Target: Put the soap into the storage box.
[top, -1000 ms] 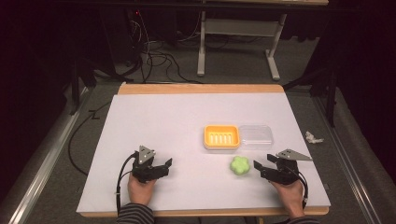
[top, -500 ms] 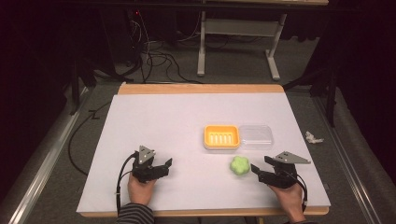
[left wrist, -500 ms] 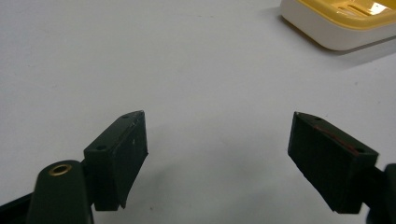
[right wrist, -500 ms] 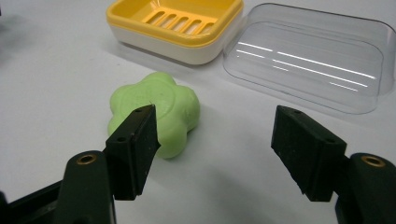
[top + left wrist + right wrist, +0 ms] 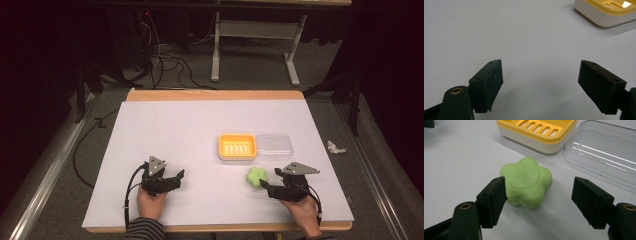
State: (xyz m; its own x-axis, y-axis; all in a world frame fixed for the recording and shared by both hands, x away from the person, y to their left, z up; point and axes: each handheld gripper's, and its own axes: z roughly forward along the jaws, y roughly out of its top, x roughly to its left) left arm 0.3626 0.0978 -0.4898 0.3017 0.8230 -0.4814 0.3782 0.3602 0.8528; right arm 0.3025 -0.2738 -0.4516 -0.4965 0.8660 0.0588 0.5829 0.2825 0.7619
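Note:
A green flower-shaped soap [image 5: 255,177] [image 5: 527,182] lies on the white table, just in front of a yellow soap dish [image 5: 237,146] [image 5: 536,131] and its clear lid [image 5: 273,145] [image 5: 604,152]. My right gripper [image 5: 263,186] [image 5: 539,187] is low behind the soap, which sits between its jaws. The jaws have just been opening; one pad is close beside the soap and the other stands well apart. At the front left my left gripper [image 5: 177,177] [image 5: 540,72] rests open over bare table, with the soap dish [image 5: 609,10] far ahead of it.
The white table top [image 5: 200,125] has a wooden rim at its far and near edges. A crumpled white scrap [image 5: 335,147] lies on the floor to the right. Cables [image 5: 165,60] and a desk frame [image 5: 255,35] are behind the table.
My right gripper has slid a little to the left, up to the green soap, and its jaws stand wider. The left gripper and the soap have stayed put.

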